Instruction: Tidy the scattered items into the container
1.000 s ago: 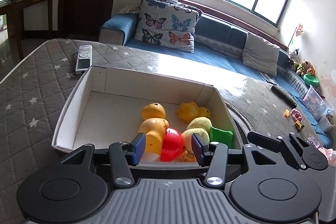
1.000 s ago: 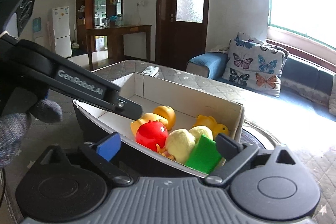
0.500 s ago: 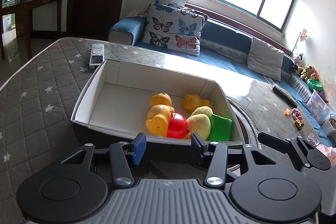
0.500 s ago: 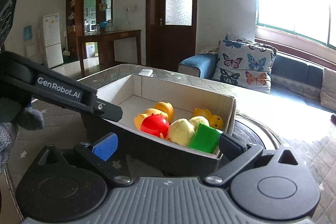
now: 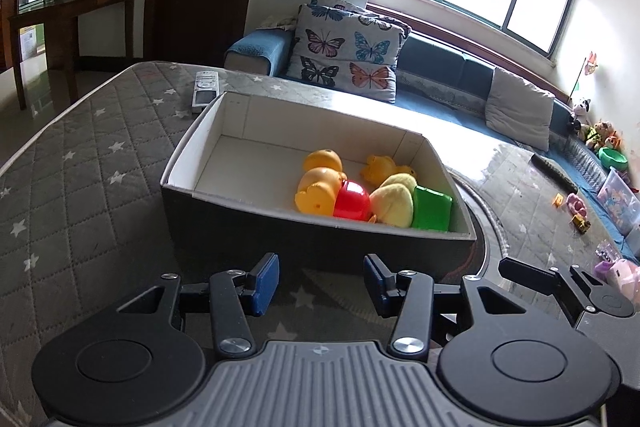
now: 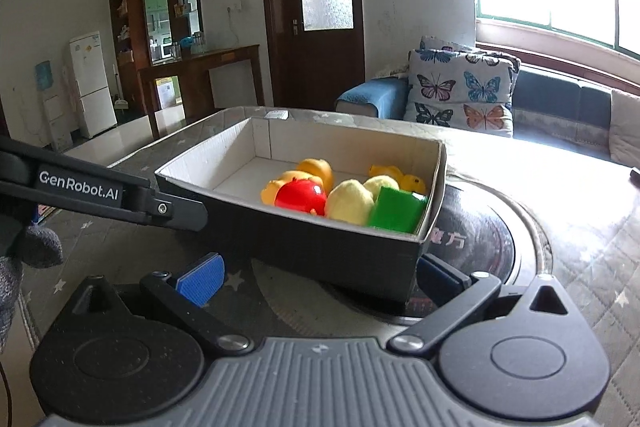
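Here is the dark-sided cardboard box with a white lining (image 5: pixel 248 163), sitting on the grey quilted, star-patterned worktop (image 5: pixel 80 187), its near right corner over a round black disc (image 6: pixel 480 227) set in that surface; inside, bunched against the right wall, a glossy red plastic ball (image 5: pixel 352 205), two orange-yellow rubber ducks (image 5: pixel 320 183) pressed to its left, a pale yellow plush chick (image 5: pixel 394 205) touching it on the right, and a bright green plastic block (image 5: pixel 430 209) jammed beside the chick in the corner; a third small yellow duck (image 5: pixel 384 167) lies behind them, nearer the far wall; the left half of the box floor is bare white.

The left gripper (image 5: pixel 320 283) hangs just short of the near wall, blue pads spread wide, nothing between them; the right gripper (image 6: pixel 320 273) sits low at the box's near right corner, jaws very wide, the corner just in front of them, pads not touching it; a grey-gloved hand (image 6: pixel 24 251) shows at the left edge of the right wrist view.

A silver remote control (image 5: pixel 205 91) lies on the worktop just beyond the far left corner of the box; a butterfly-print cushion (image 5: pixel 348 55) leans on the blue sofa (image 5: pixel 460 79) behind.
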`<state>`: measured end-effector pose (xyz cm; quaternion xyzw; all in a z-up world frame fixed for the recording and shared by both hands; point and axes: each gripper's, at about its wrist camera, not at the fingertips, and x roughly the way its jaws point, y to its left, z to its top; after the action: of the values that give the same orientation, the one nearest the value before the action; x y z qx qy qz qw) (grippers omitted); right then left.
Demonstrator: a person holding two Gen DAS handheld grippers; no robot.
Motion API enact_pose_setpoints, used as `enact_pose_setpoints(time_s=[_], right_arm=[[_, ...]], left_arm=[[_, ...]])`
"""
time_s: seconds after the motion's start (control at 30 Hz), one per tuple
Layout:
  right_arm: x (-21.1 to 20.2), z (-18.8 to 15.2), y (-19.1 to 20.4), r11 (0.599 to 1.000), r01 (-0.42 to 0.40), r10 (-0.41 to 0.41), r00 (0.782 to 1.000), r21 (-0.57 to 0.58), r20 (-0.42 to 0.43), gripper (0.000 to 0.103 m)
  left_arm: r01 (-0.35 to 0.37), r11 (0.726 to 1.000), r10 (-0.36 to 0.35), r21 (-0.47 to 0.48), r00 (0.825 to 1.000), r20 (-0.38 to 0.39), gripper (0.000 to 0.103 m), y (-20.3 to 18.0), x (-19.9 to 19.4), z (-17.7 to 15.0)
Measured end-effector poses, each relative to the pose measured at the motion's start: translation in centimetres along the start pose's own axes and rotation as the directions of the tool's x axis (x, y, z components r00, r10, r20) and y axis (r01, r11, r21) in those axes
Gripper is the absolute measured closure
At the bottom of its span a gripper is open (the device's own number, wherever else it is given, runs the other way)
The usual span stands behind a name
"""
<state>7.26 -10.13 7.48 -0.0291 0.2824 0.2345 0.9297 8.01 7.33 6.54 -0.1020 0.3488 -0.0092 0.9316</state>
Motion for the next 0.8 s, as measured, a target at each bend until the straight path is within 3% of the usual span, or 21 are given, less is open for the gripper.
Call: enact_pose_setpoints(time_s=[0.8], right_arm=[[0.2, -2.4, 1.5, 1.000, 0.014, -0.012, 0.996, 0.021, -0.091, 0.000]], left_arm=[[-0.066, 0.998, 0.066, 0.010, 0.996, -0.057, 0.057, -0.4, 0.3, -4.1]])
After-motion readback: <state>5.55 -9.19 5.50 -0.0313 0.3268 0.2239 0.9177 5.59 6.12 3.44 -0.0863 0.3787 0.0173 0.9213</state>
